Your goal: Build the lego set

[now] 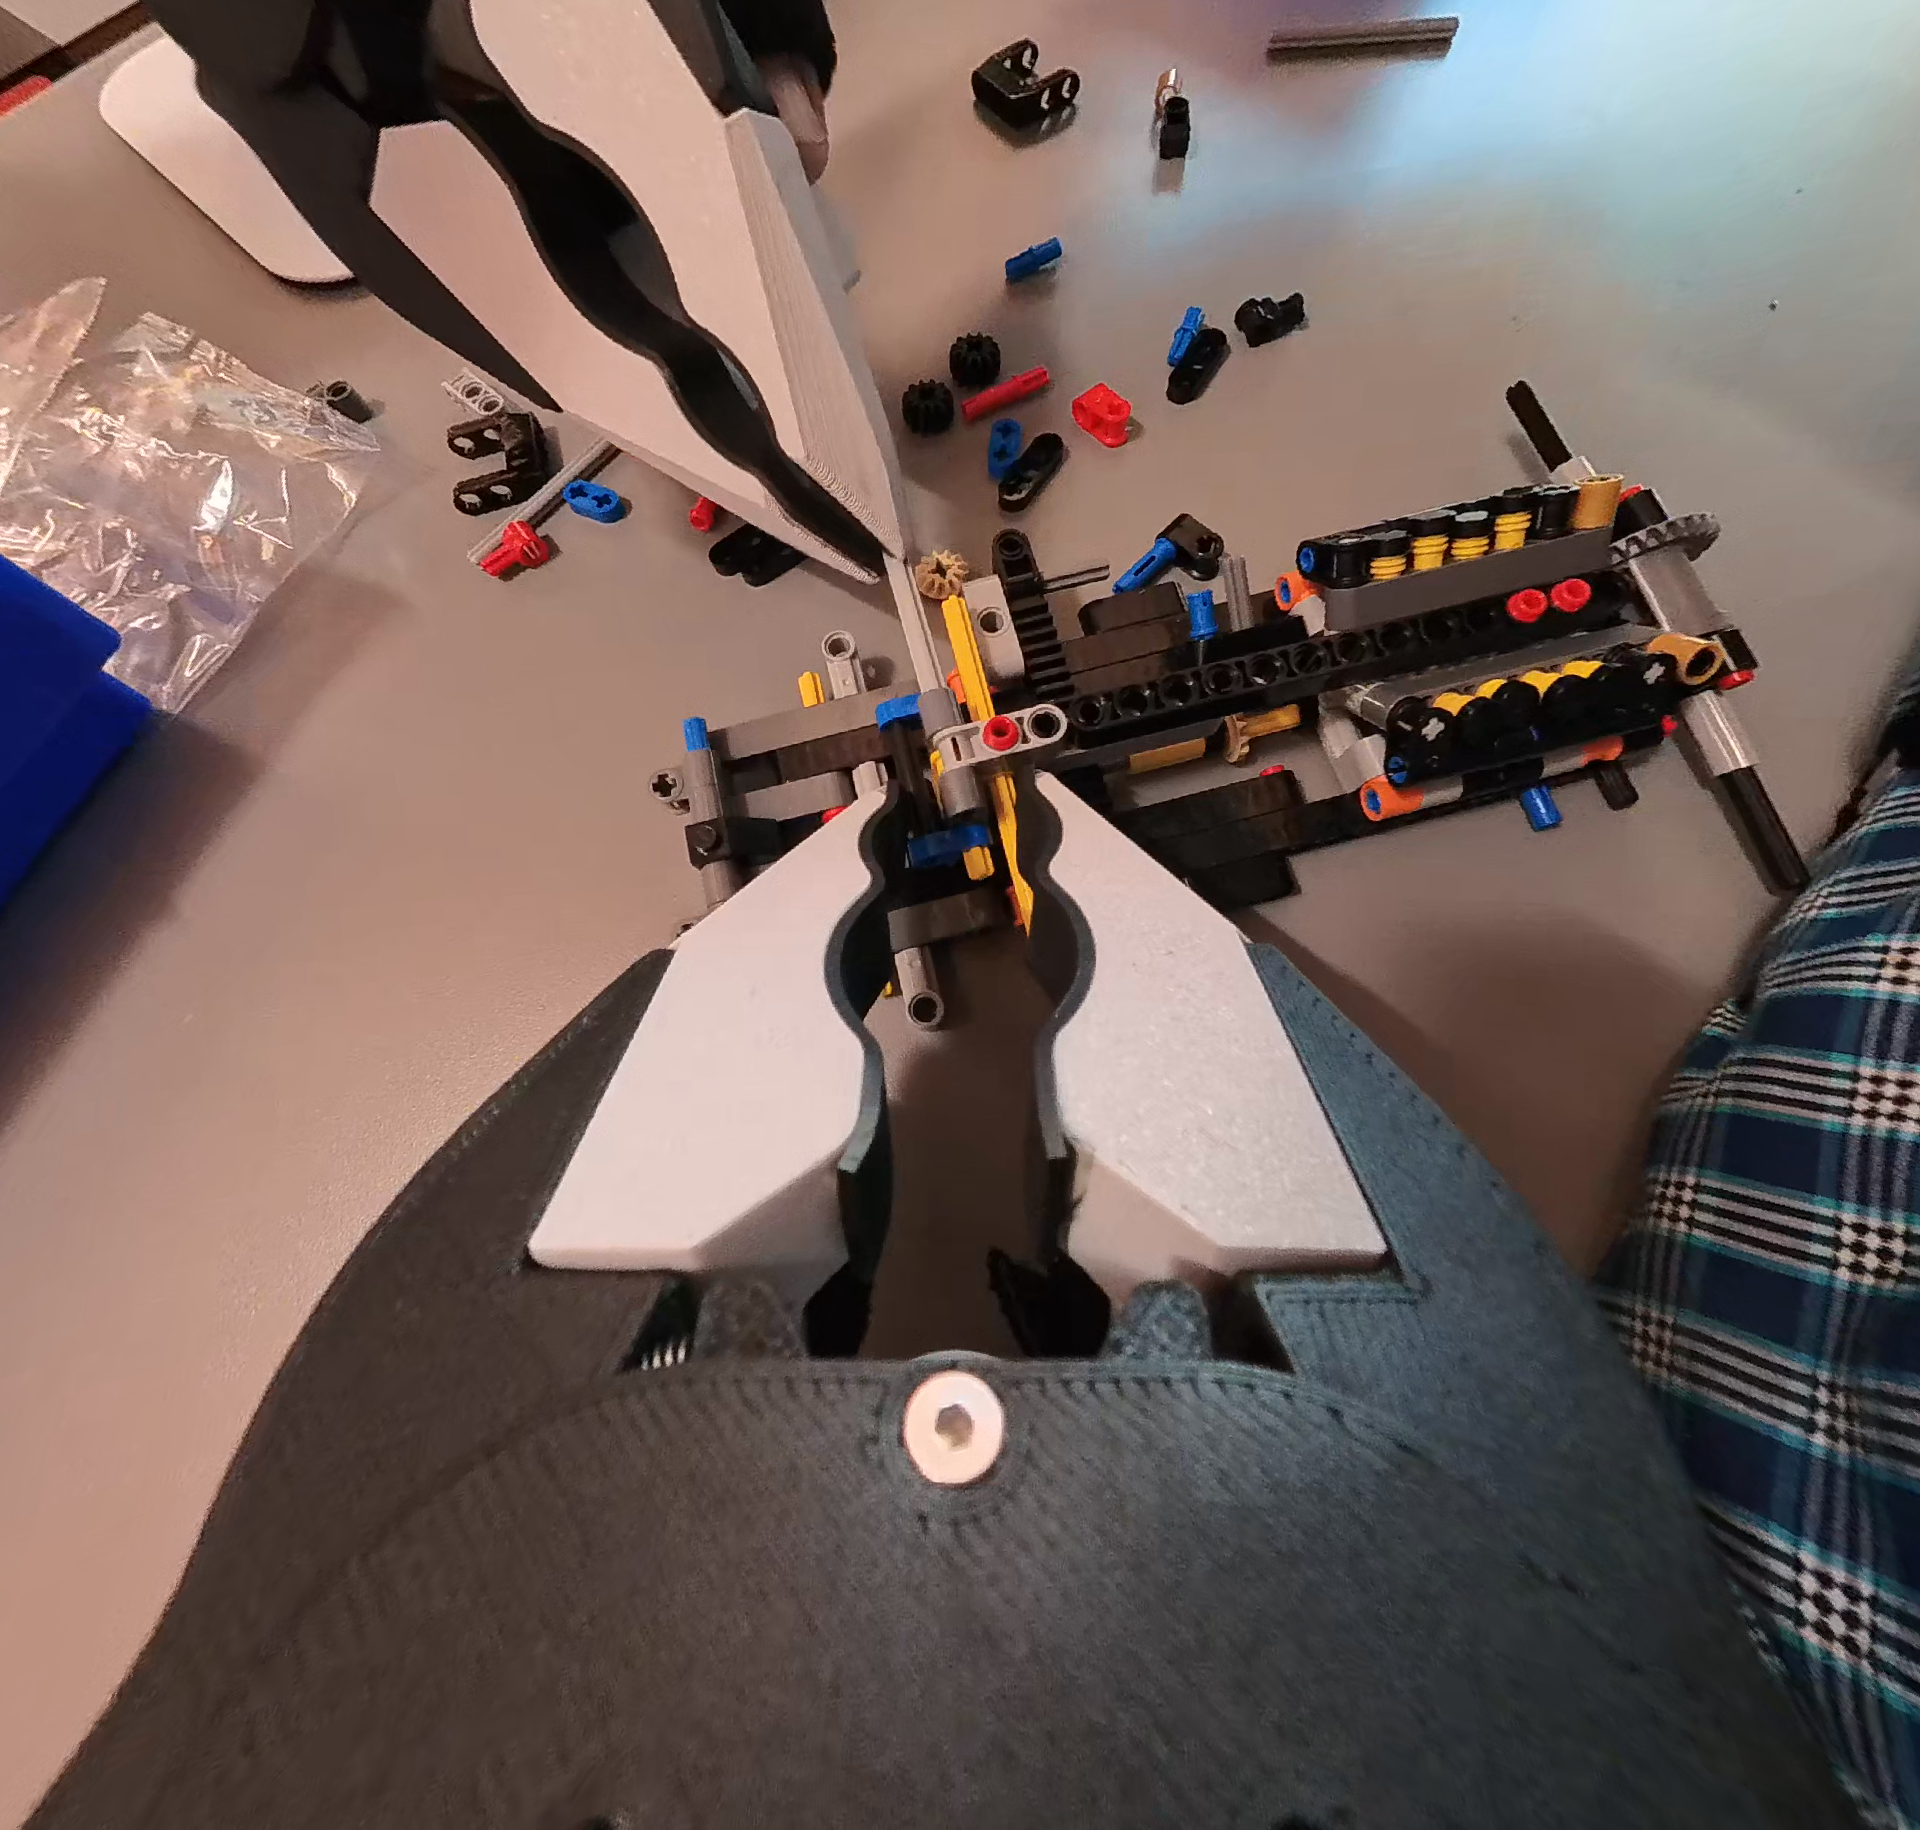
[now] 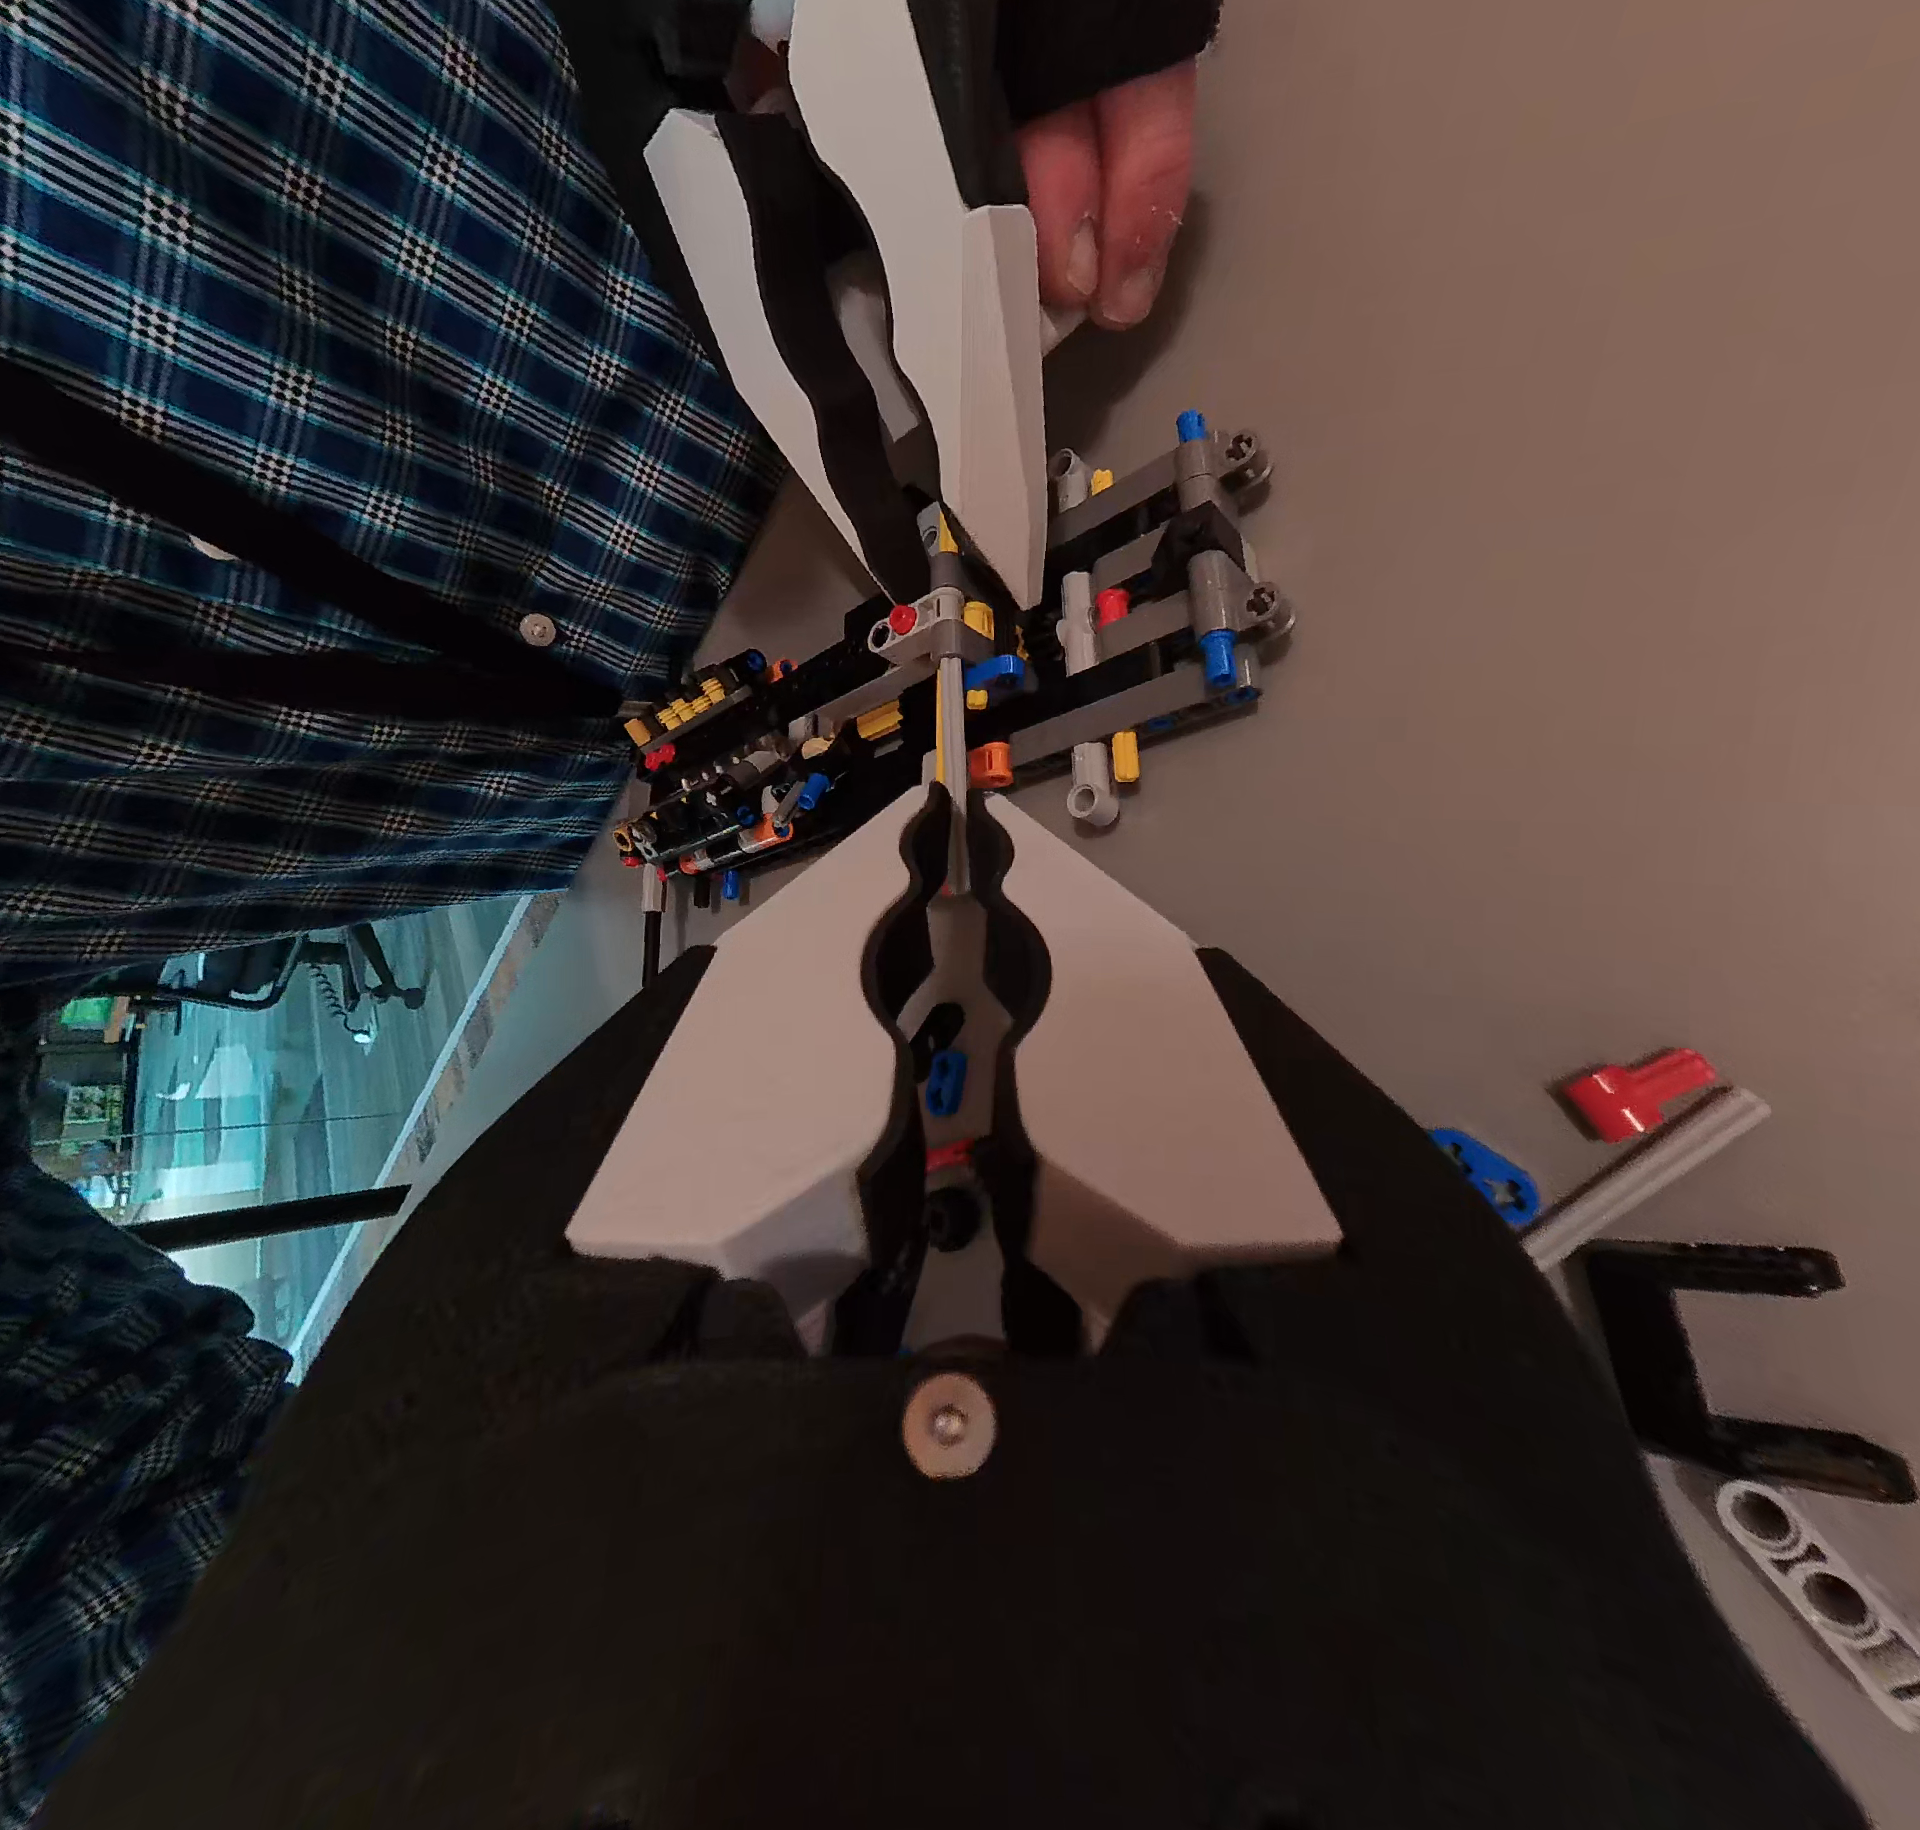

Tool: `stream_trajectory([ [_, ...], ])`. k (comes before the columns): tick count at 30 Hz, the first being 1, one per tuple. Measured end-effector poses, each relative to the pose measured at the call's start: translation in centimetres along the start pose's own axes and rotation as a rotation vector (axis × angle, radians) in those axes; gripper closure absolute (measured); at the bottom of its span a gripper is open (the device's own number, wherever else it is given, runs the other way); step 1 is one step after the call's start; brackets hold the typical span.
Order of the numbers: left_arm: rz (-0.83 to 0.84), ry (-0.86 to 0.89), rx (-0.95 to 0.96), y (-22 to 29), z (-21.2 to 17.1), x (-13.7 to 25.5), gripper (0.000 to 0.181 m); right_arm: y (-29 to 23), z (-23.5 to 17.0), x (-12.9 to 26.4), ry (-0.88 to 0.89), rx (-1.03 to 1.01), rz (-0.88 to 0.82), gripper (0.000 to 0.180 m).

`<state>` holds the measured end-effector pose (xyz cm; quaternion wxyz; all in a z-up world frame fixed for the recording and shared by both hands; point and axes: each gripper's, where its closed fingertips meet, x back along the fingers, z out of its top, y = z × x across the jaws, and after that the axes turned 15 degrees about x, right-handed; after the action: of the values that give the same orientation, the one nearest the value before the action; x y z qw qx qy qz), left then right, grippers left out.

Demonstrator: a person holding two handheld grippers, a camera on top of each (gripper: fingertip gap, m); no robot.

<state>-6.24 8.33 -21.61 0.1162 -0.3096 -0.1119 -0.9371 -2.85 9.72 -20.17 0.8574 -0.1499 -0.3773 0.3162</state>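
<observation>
The long black, grey and yellow lego assembly (image 1: 1351, 679) lies on the grey table; it also shows in the right wrist view (image 2: 1143, 658). My left gripper (image 1: 961, 793) is shut on the upright grey, blue and yellow part at the assembly's left end; in the right wrist view it (image 2: 971, 591) comes in from the top. My right gripper (image 2: 961, 804) is shut on a thin grey axle (image 2: 956, 845) whose far end meets the grey connector on the assembly. In the left wrist view the right gripper (image 1: 888, 559) comes down from the upper left with the axle (image 1: 920, 627).
Loose red, blue and black pieces (image 1: 1039, 398) lie beyond the assembly. A clear plastic bag (image 1: 156, 471) and a blue box (image 1: 52, 720) are on the left. A red piece (image 2: 1631, 1094), a black bracket (image 2: 1704, 1365) and a grey beam (image 2: 1829, 1593) lie nearby. A person's plaid shirt (image 1: 1818, 1157) is at the table's edge. The right tips stand about 11 cm off the red piece (image 2: 1631, 1094). The left camera catches it too, in the left wrist view (image 1: 516, 531).
</observation>
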Motion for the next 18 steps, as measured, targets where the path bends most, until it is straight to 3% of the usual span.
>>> stream_trajectory([
  [18, 0.001, 0.000, -0.001, 0.02, 0.02, -0.01, 0.162, -0.08, 0.73, -0.65, 0.017, 0.025, 0.009, 0.180],
])
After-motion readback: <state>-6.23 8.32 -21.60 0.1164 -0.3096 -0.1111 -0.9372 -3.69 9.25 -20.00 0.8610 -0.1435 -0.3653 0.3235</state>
